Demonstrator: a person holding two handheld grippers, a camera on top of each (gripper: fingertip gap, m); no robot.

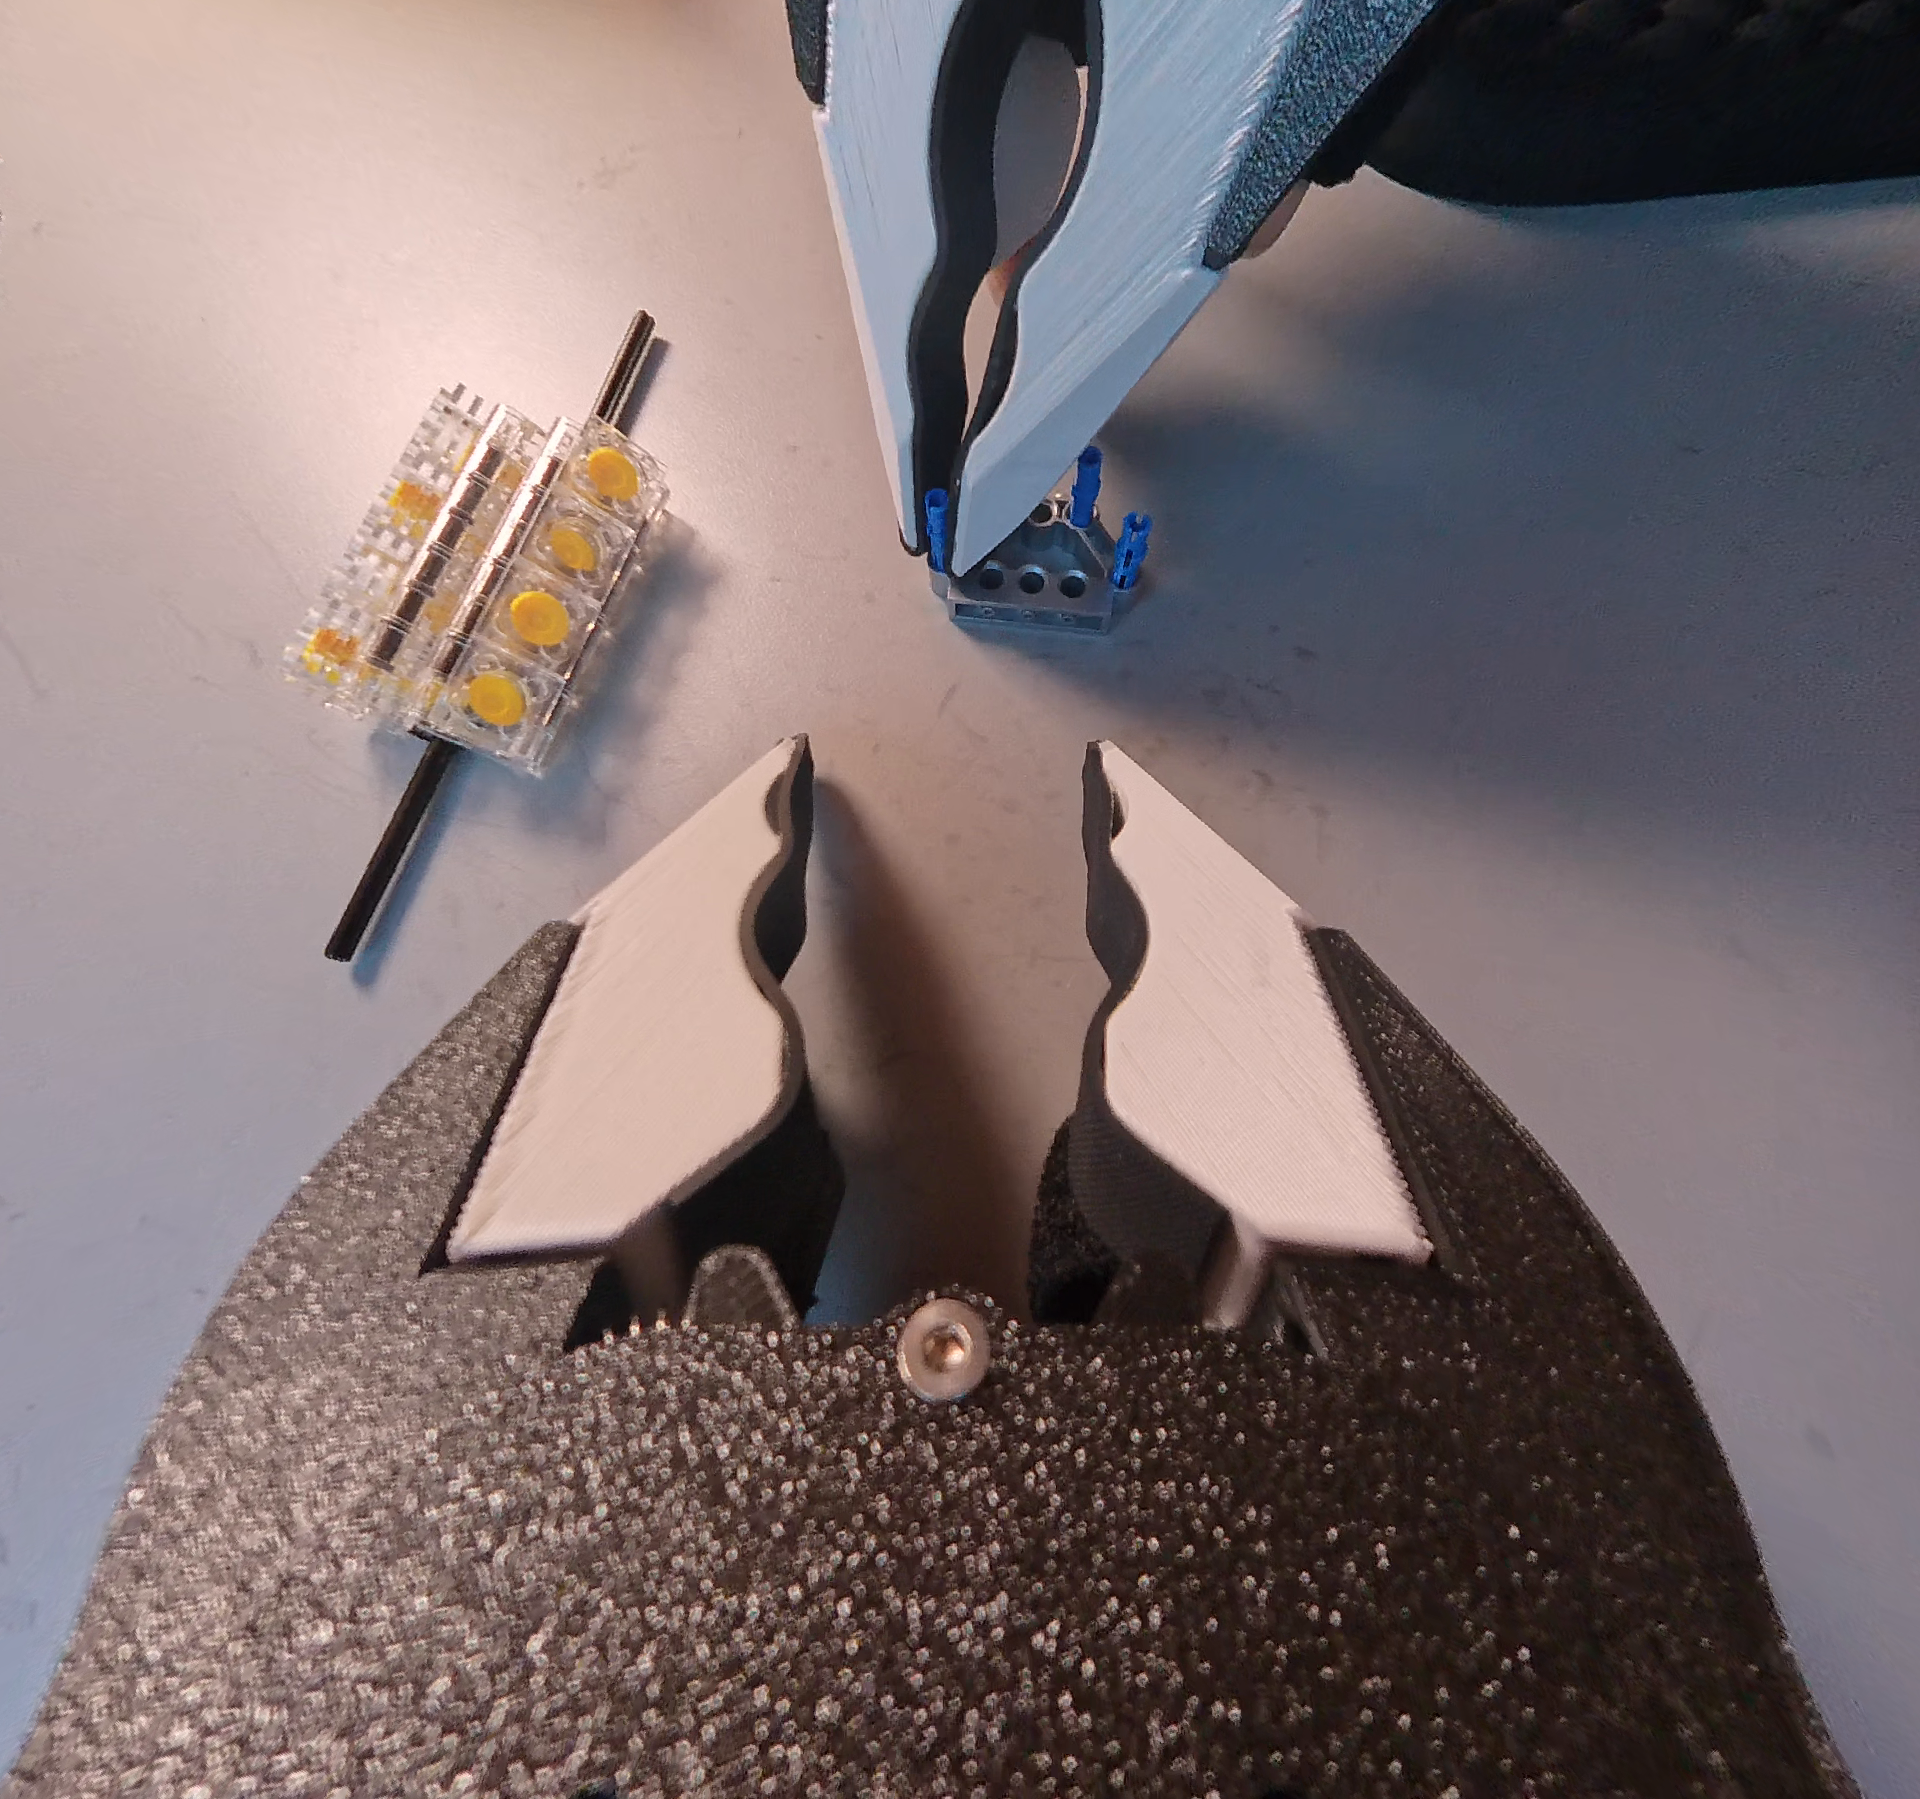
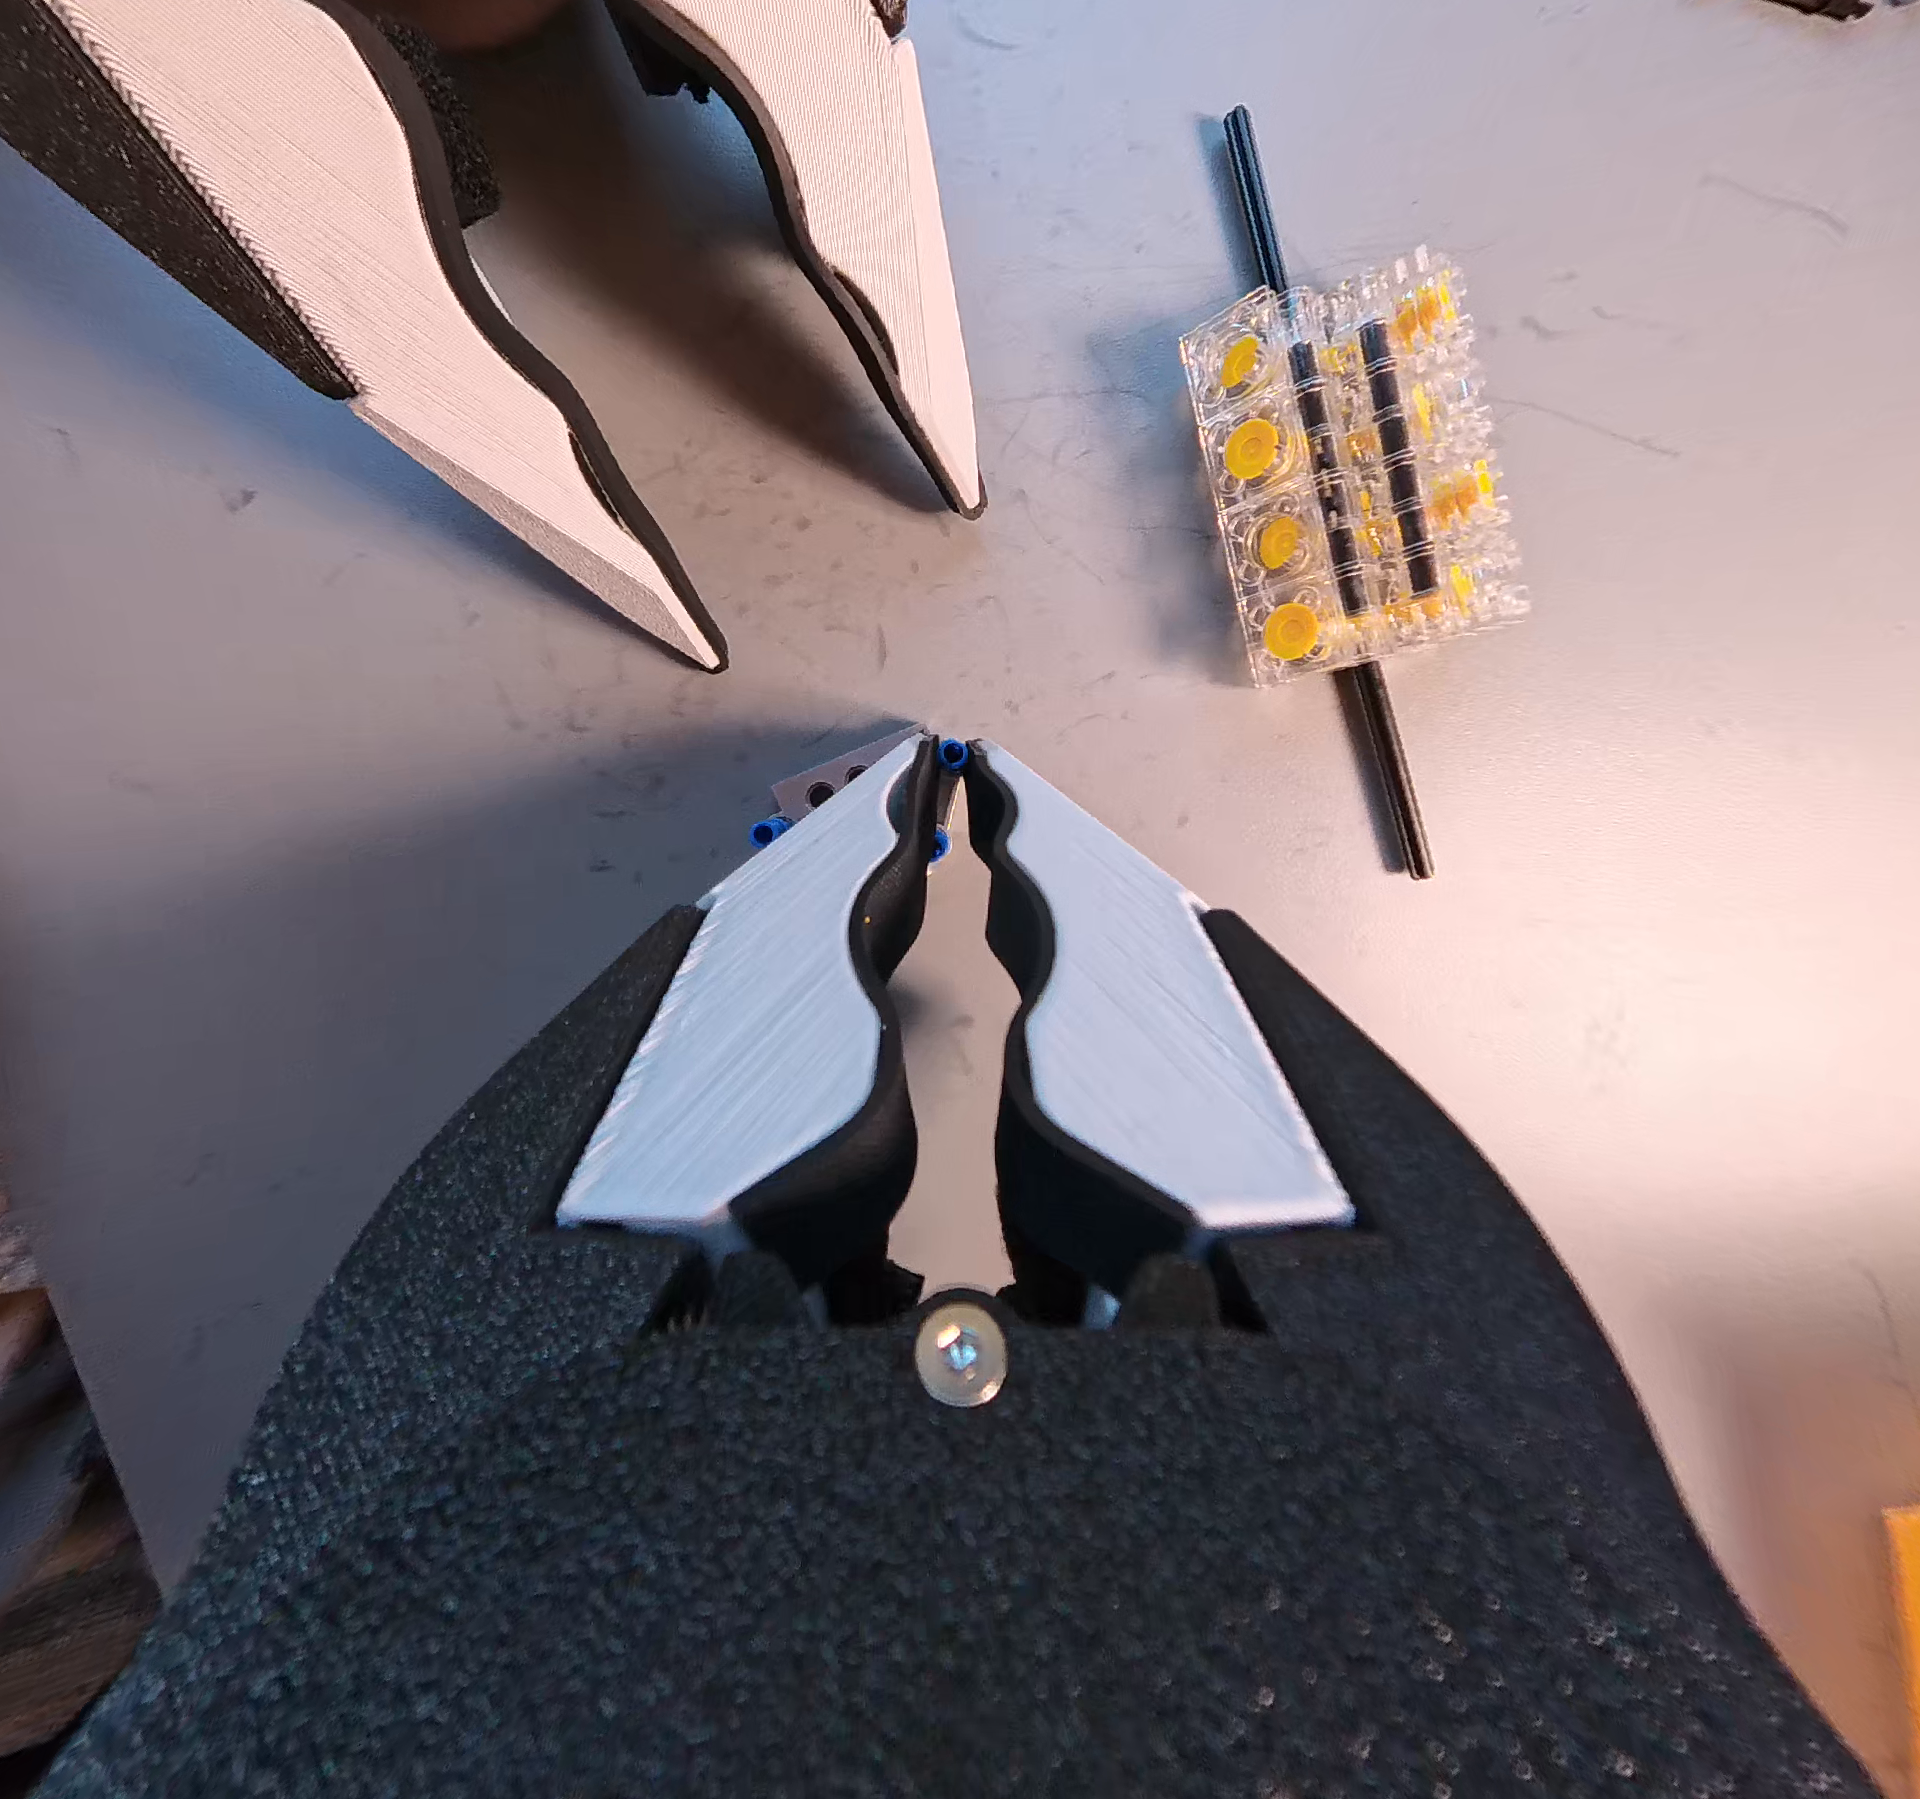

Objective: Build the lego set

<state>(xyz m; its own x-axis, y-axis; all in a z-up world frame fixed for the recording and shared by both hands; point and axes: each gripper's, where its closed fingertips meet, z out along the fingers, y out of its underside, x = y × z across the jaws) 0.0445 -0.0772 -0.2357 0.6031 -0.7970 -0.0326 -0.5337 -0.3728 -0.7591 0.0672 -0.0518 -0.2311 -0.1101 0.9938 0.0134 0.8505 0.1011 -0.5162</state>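
Fingertips of the right hand-held gripper [image 2: 948, 754] pinch a blue pin [image 1: 936, 525] standing in a grey holed block [image 1: 1039, 586]. Opposite, the left hand-held gripper [image 1: 945, 757] hangs spread wide over bare surface [image 1: 1455, 710]. Beside both lies a clear yellow-studded assembly [image 1: 488, 586]; no writing shows.

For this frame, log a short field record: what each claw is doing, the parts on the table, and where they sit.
left claw: open, empty, above bare table
right claw: shut on a blue pin
grey bracket: on the table, blue pins upright in it
clear block with yellow discs: apart from both claws, threaded on a black axle
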